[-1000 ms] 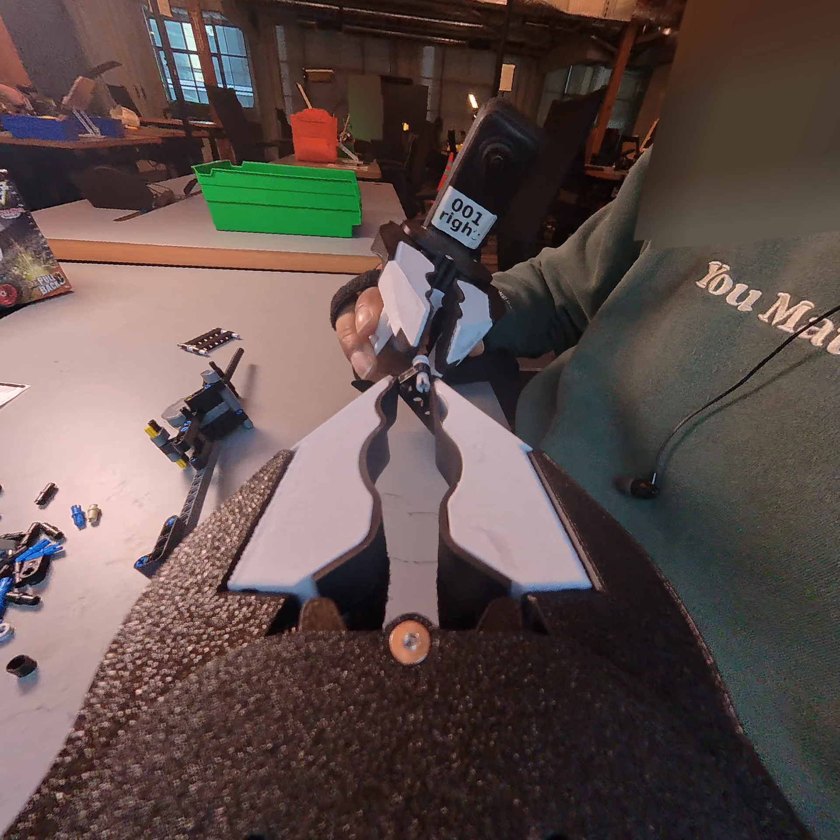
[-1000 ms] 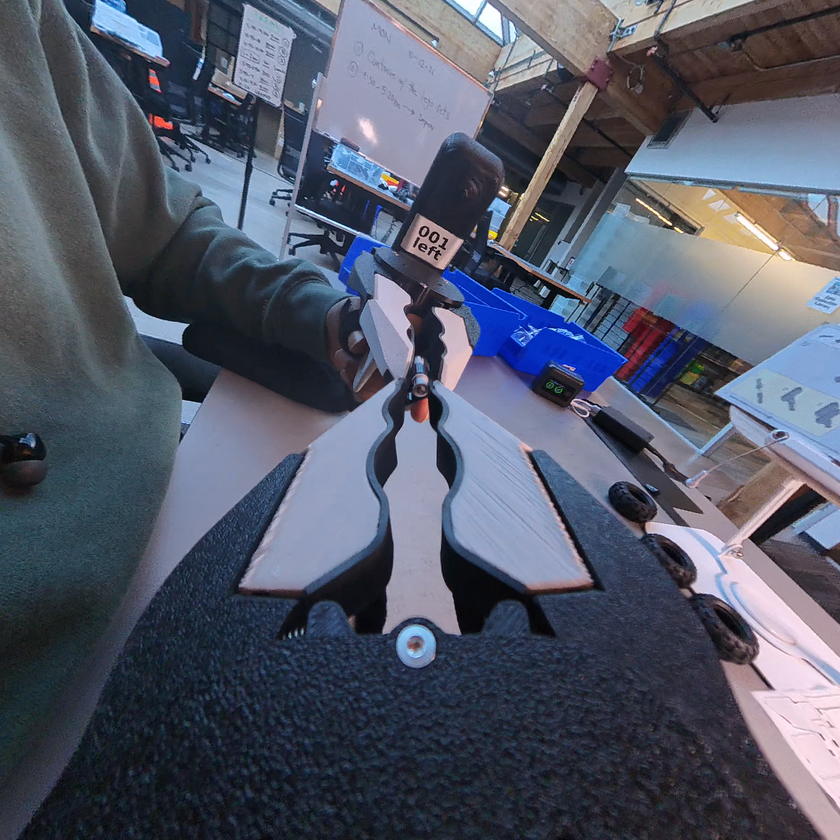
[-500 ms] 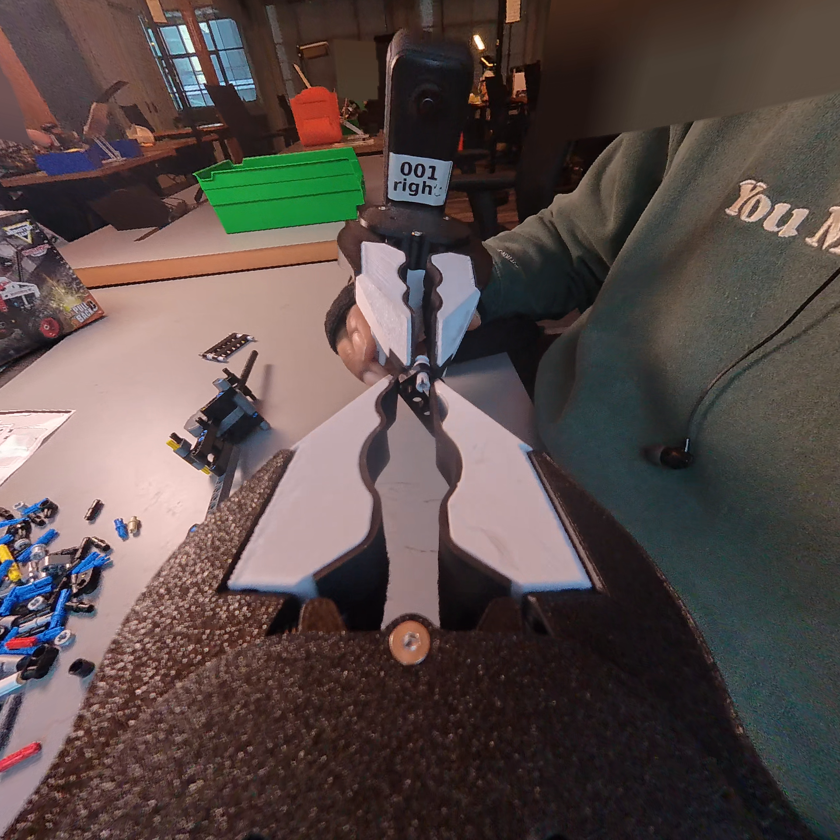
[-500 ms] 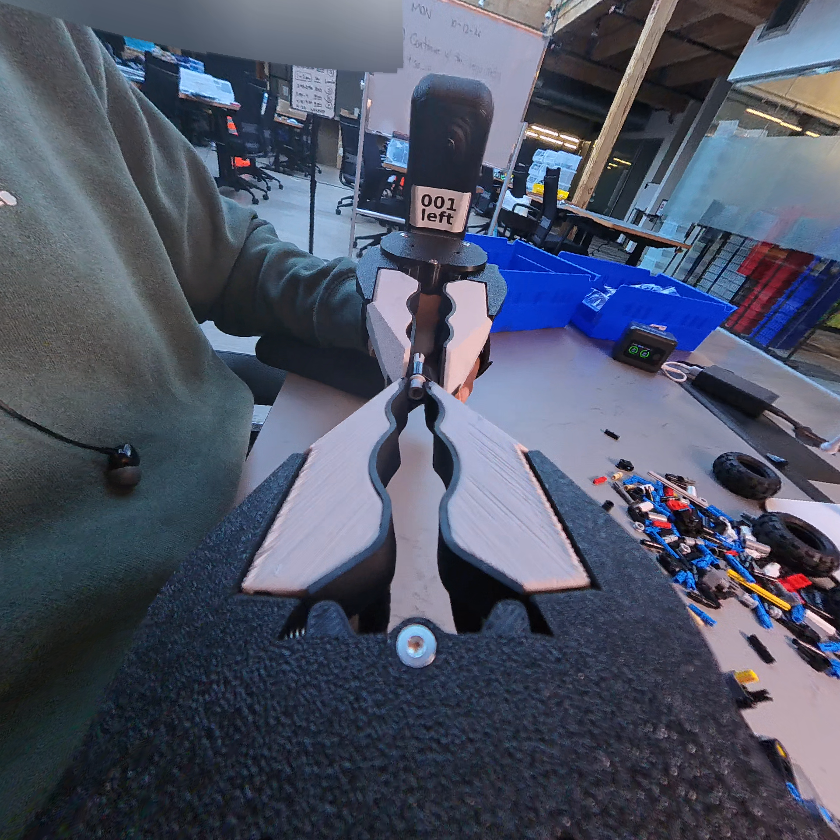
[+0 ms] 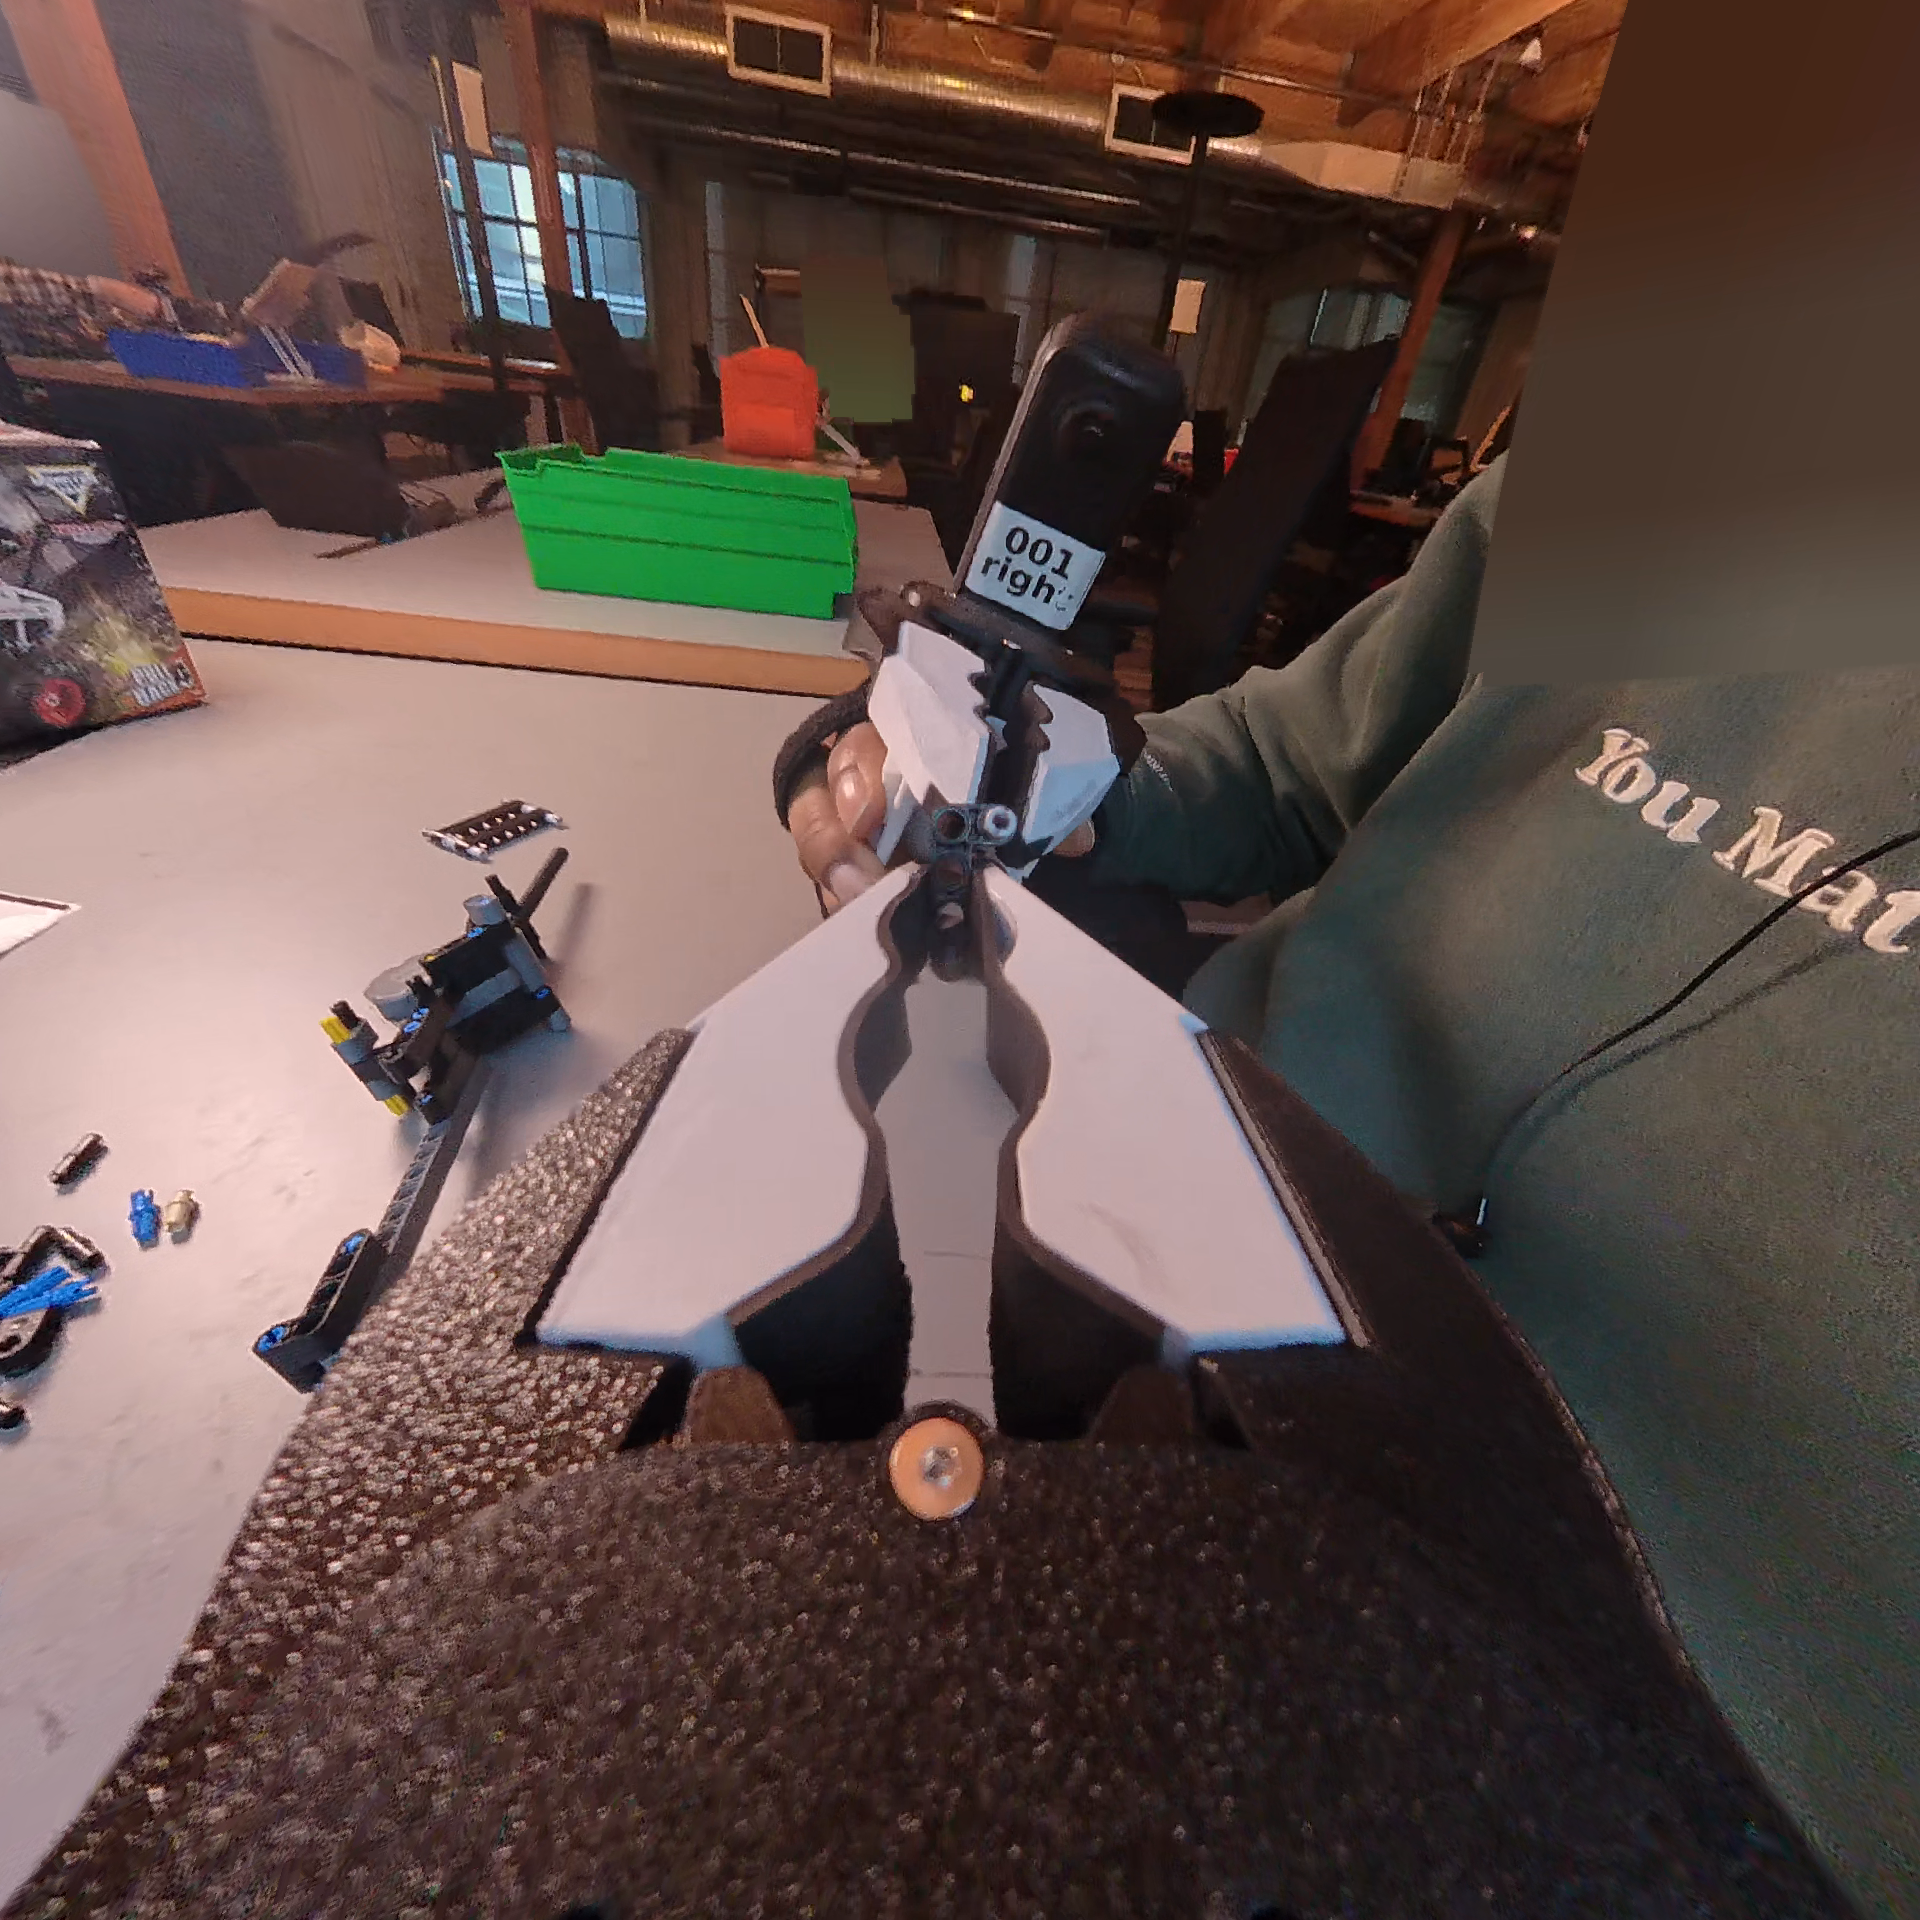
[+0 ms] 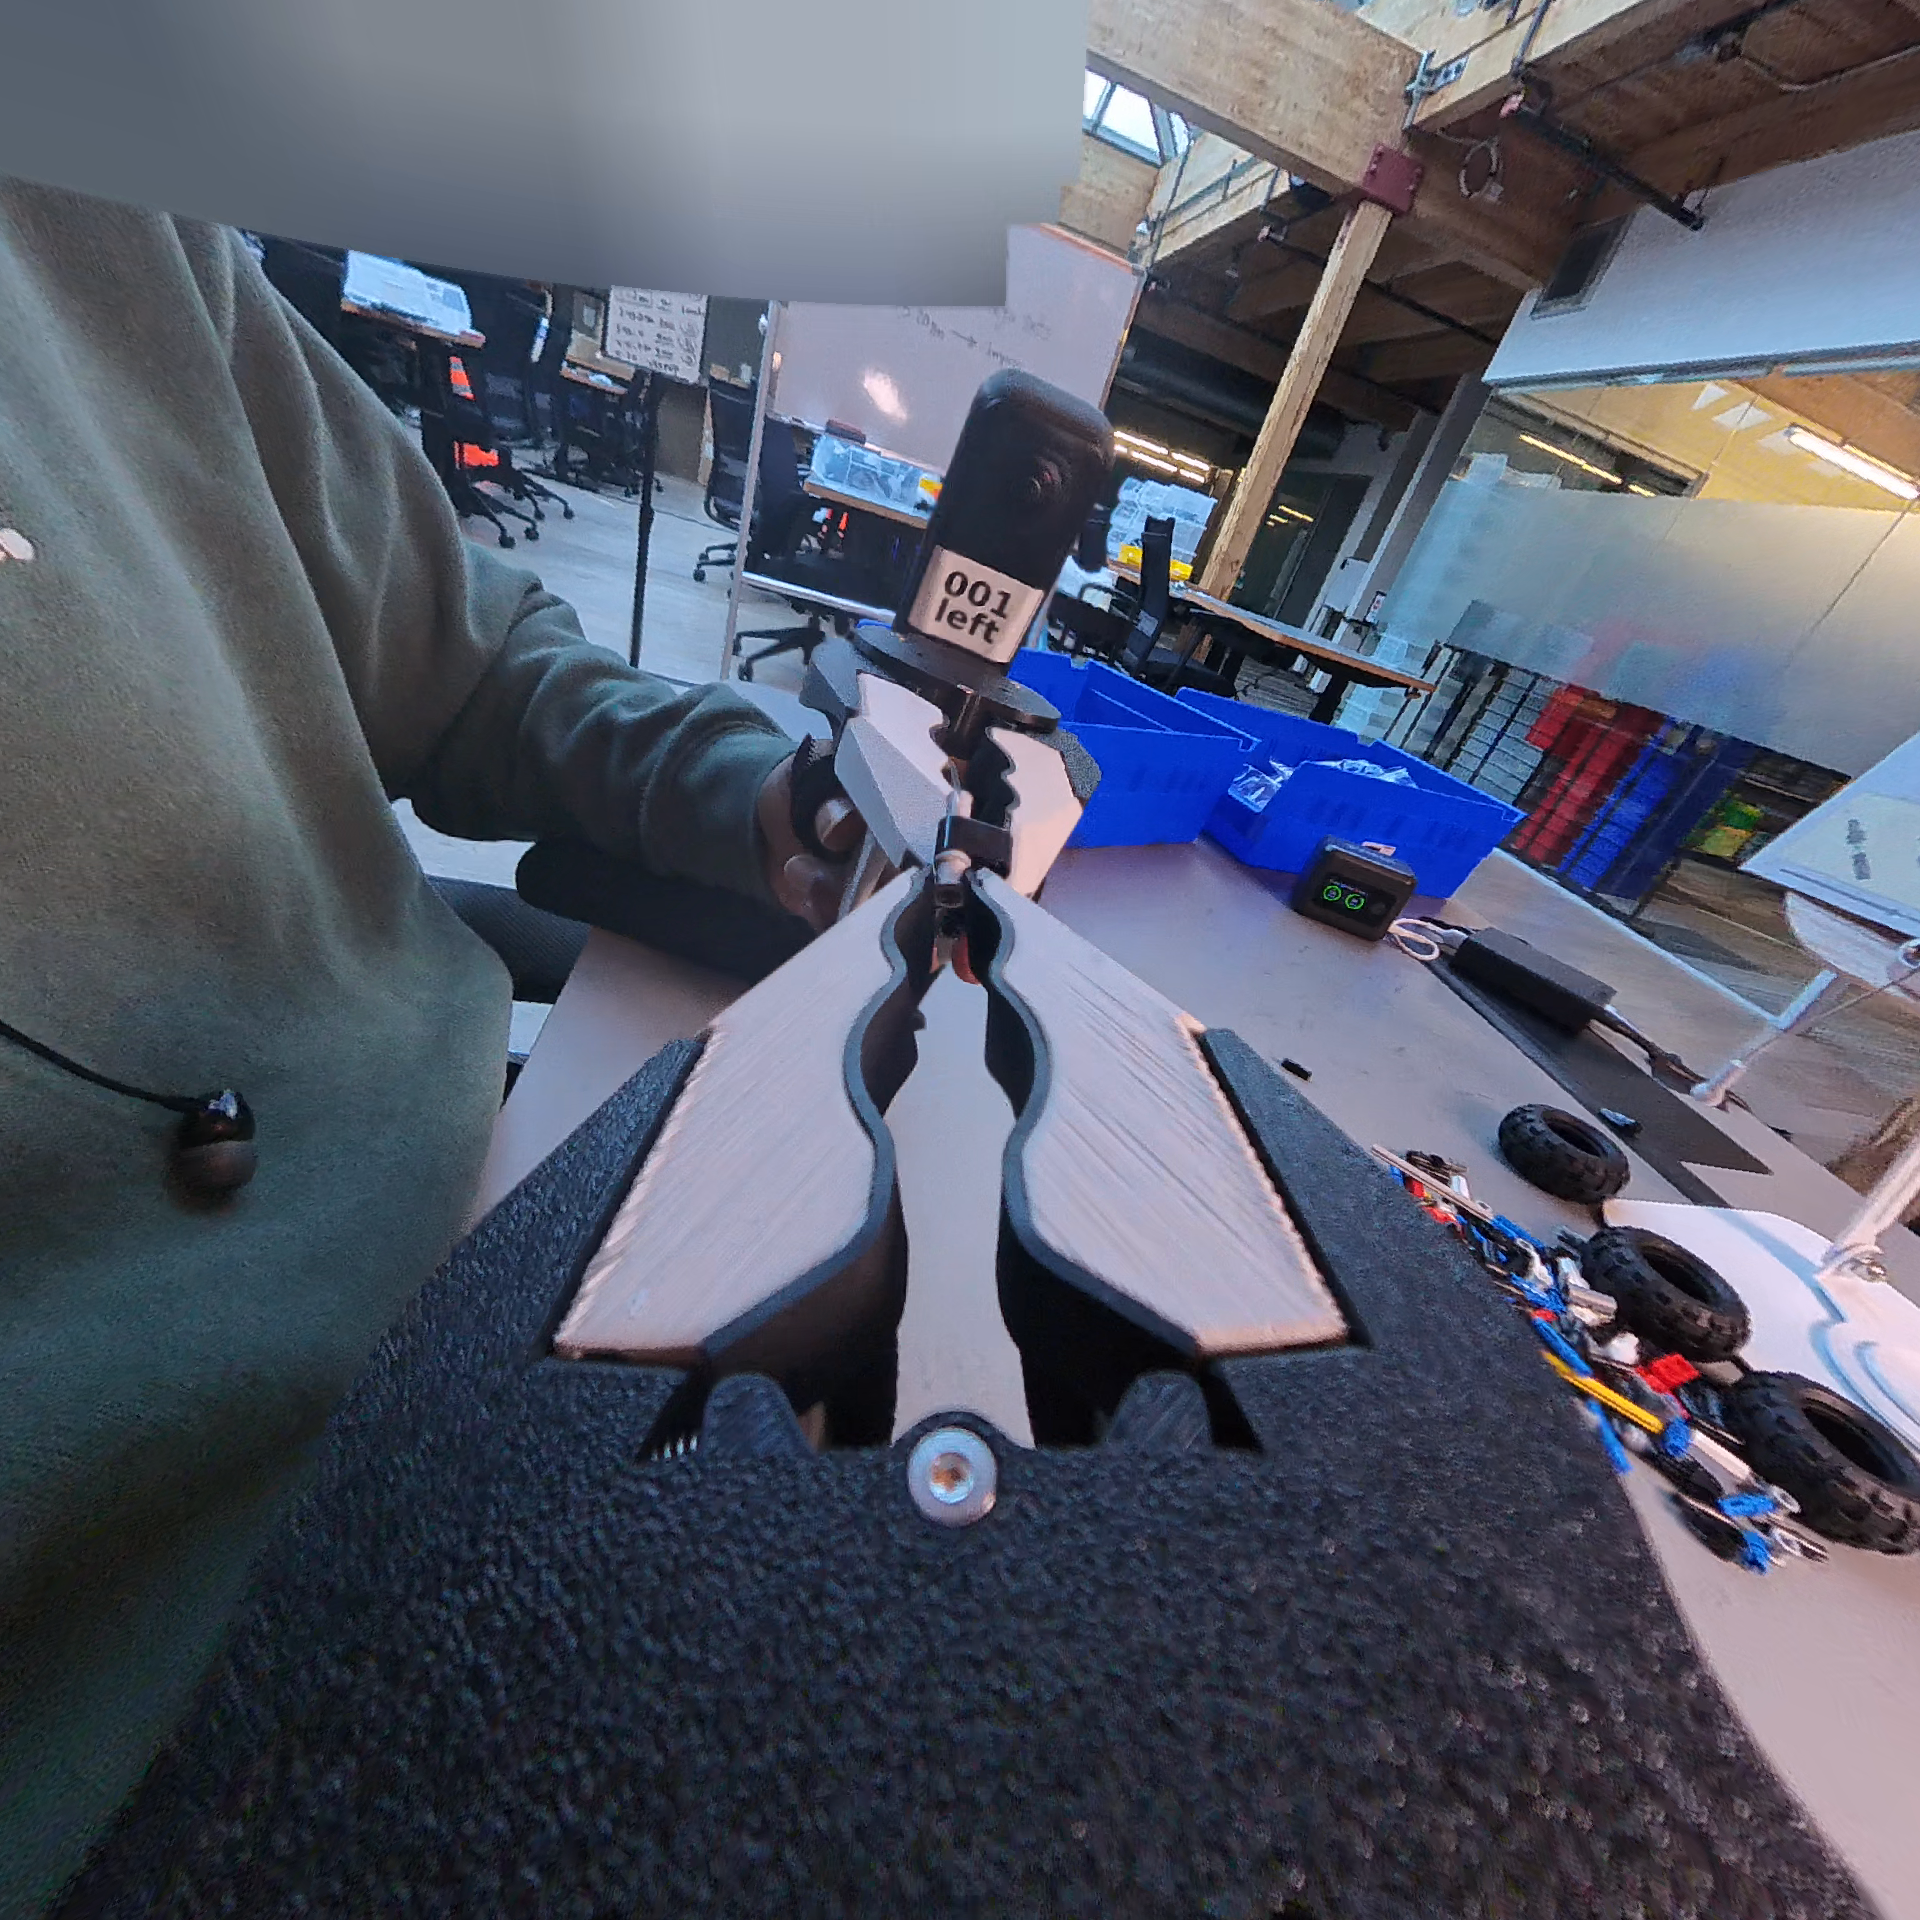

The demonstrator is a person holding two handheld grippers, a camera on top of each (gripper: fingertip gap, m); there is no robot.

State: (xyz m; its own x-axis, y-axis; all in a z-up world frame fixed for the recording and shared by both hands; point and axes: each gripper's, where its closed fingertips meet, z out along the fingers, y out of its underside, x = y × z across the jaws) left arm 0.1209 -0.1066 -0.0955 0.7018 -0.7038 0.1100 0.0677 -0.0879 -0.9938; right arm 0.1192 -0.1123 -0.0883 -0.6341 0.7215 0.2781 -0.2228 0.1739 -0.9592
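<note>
green bin [image 5: 681, 540] left view, blue bins [image 6: 1247, 769] right

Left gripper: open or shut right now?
Shut: the left gripper has its fingertips pinched on a small black toy part, no gap visible beside it.

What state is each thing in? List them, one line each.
Left gripper: shut on a black toy piece, held in the air.
Right gripper: shut on a small pin, tip to tip with the left one.
Half-built toy: lying on the table.
Green bins: stacked.
Tyres: loose.
</note>
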